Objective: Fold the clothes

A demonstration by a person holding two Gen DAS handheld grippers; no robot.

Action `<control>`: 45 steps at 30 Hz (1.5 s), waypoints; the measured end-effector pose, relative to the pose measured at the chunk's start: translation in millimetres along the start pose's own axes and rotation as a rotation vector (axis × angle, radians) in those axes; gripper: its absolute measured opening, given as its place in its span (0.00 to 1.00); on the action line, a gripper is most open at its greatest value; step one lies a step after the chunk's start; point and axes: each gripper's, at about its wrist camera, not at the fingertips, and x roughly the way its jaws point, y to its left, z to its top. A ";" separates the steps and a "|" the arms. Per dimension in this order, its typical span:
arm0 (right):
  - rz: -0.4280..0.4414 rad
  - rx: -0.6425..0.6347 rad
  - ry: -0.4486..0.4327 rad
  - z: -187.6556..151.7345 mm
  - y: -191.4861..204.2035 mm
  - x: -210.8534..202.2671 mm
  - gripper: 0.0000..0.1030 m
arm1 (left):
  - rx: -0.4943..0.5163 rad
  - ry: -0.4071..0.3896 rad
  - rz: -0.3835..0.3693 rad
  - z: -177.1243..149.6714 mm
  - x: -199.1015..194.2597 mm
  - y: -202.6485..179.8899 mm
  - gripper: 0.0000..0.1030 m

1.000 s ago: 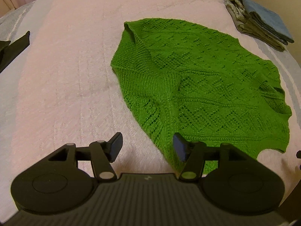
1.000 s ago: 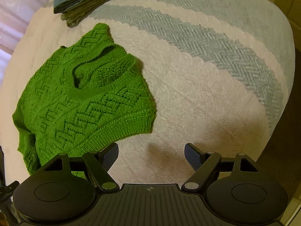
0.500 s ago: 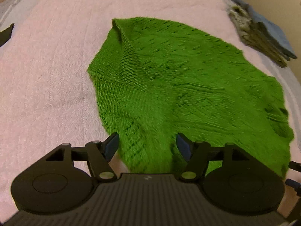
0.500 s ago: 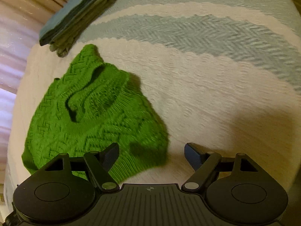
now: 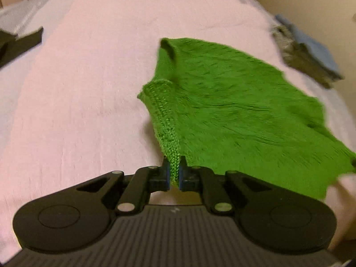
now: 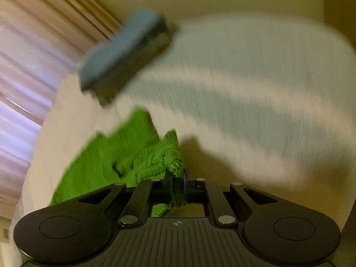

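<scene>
left wrist: steeply down, close over bed [image 5: 89, 89] | right wrist: likewise — shared: green sweater [image 5: 233, 111]

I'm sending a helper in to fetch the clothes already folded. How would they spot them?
On the bed, look past the green sweater to the far corner by the wall. The folded pile sits there: a neat flat stack with a blue piece on top, unlike the spread-out sweater.

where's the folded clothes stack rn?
The folded stack sits at the bed's far right edge by the wall in the left wrist view, beyond the green sweater; upper left, blurred, in the right wrist view.
</scene>
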 end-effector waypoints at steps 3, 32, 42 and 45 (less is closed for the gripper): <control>-0.004 -0.079 -0.169 37.8 9.4 -30.2 0.06 | 0.042 0.047 -0.189 -20.6 -32.2 -31.5 0.04; 0.104 0.656 0.466 -256.6 -11.6 -5.3 0.78 | 0.208 0.196 -0.244 131.6 128.7 20.0 0.46; 0.266 0.602 0.358 -234.3 11.1 -24.9 0.08 | 0.296 0.295 -0.353 120.6 184.4 -8.2 0.10; 0.364 0.504 0.272 -179.8 33.3 -55.7 0.08 | 0.159 0.226 -0.454 128.1 136.4 15.7 0.09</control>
